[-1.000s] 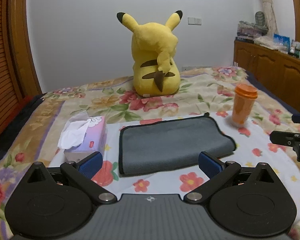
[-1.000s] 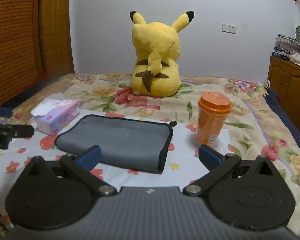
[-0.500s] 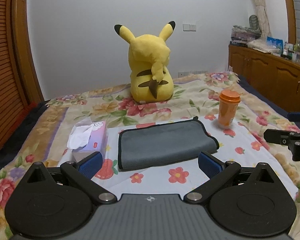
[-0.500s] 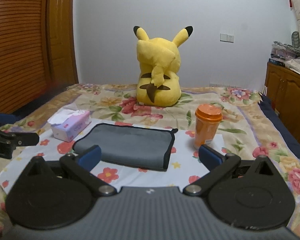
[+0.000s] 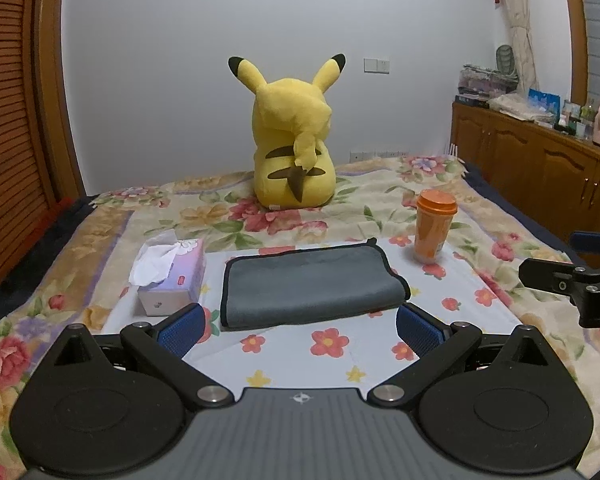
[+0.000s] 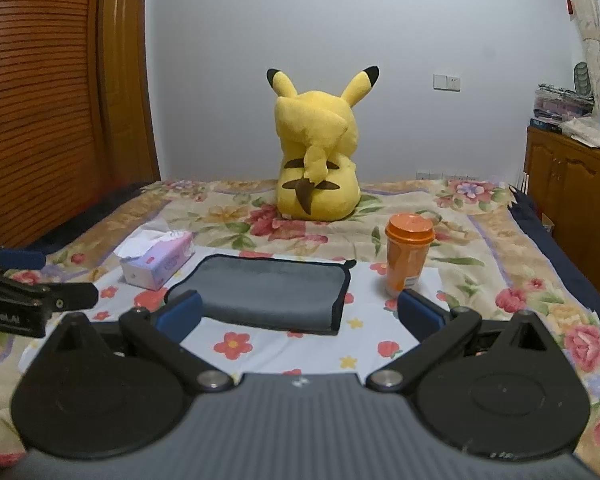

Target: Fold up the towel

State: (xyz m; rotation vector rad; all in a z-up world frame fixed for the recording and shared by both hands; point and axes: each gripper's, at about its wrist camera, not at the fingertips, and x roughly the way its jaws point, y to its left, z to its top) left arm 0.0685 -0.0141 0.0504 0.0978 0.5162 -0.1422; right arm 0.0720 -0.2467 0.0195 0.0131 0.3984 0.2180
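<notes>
A grey towel with black trim [image 5: 308, 284] lies folded flat on a white flowered cloth on the bed; it also shows in the right wrist view [image 6: 268, 292]. My left gripper [image 5: 300, 330] is open and empty, held above and just in front of the towel's near edge. My right gripper [image 6: 300, 314] is open and empty, also in front of the towel and apart from it. Each gripper shows in the other's view, the right one at the far right [image 5: 572, 276] and the left one at the far left [image 6: 40, 300].
A tissue box [image 5: 170, 278] sits left of the towel. An orange lidded cup [image 5: 434, 226] stands right of it. A yellow plush toy [image 5: 294, 148] sits behind. A wooden cabinet [image 5: 548, 168] runs along the right, a slatted wooden door [image 6: 40, 100] on the left.
Both grippers have drawn back and up from the towel, so it looks smaller and farther away. The towel has not moved. Both stay open.
</notes>
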